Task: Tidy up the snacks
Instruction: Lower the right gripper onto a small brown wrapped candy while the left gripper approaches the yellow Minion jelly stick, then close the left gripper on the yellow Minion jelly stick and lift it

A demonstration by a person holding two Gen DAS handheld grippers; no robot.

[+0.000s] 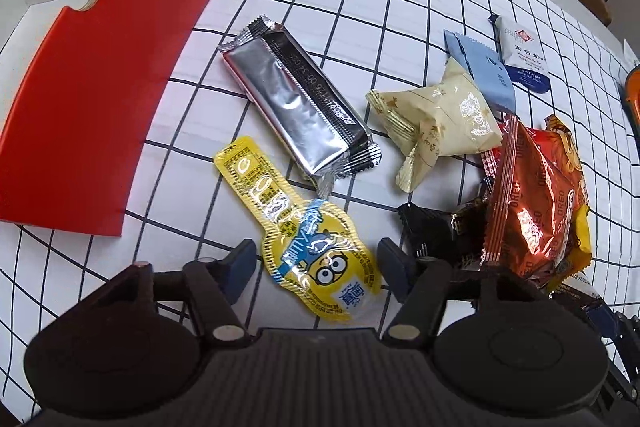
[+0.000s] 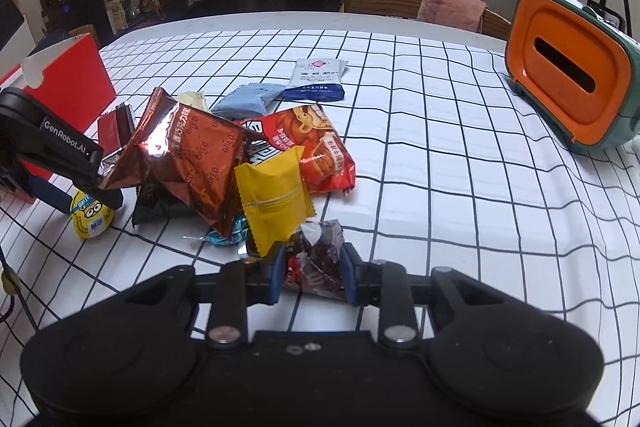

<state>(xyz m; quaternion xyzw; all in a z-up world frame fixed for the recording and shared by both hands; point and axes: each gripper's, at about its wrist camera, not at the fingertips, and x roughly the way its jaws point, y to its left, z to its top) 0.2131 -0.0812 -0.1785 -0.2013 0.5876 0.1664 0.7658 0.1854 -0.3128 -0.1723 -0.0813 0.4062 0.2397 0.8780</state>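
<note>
We have 2 grips forming at once. The right gripper [image 2: 313,273] has its jaws clenched on a small dark-and-red snack packet [image 2: 316,259], pinched by its sides just ahead of the yellow packet [image 2: 276,197]. The left gripper [image 1: 316,267] has its jaws released and partly closed around the yellow minion pouch [image 1: 304,231] without pressing on it as far as we can see.

To do this well, we would centre the left jaws on the pouch's wide end before squeezing, and lift the right packet straight up so the leaning Oreo bag [image 2: 188,155] stays put.

The pouch lies flat on the bench [image 1: 400,7], its long axis running away from the jaws toward the upper left, narrow end farthest, pointing roughly at the red box [image 1: 100,87].
</note>
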